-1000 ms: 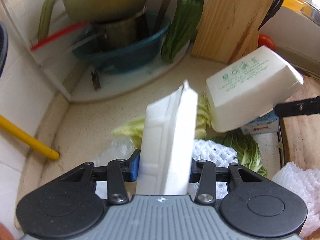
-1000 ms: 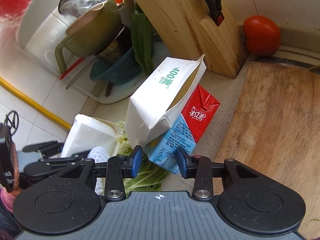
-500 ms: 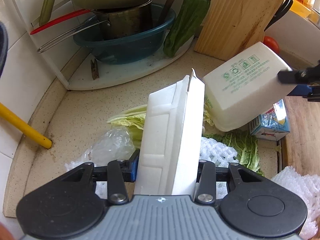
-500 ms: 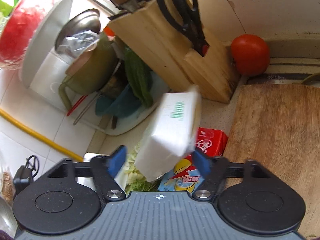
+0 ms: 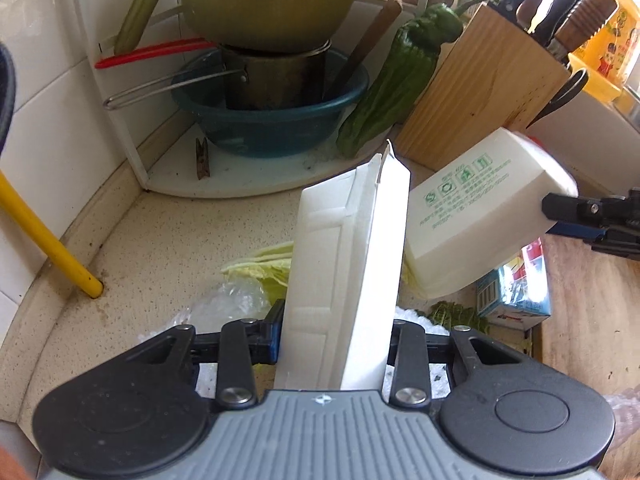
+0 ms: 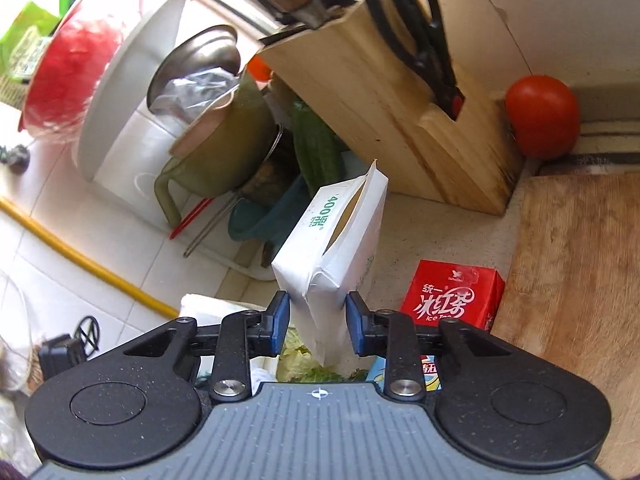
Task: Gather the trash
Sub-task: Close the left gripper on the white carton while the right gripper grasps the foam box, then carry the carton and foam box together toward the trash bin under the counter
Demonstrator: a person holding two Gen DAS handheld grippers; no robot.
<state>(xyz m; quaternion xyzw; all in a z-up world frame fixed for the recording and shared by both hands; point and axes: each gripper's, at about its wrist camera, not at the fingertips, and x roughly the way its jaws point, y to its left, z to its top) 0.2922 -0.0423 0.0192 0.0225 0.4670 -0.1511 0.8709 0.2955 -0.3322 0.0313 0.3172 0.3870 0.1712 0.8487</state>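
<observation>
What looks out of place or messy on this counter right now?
Cabbage leaves, crumpled clear plastic and a red drink carton lie loose on the counter; the carton rests on its side by the cutting board.

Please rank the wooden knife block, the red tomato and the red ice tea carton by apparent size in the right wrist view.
1. Wooden knife block, clearly largest.
2. Red ice tea carton and red tomato look about alike; the carton is partly hidden behind the right gripper and nearer the camera, so I would not rank them.
</observation>
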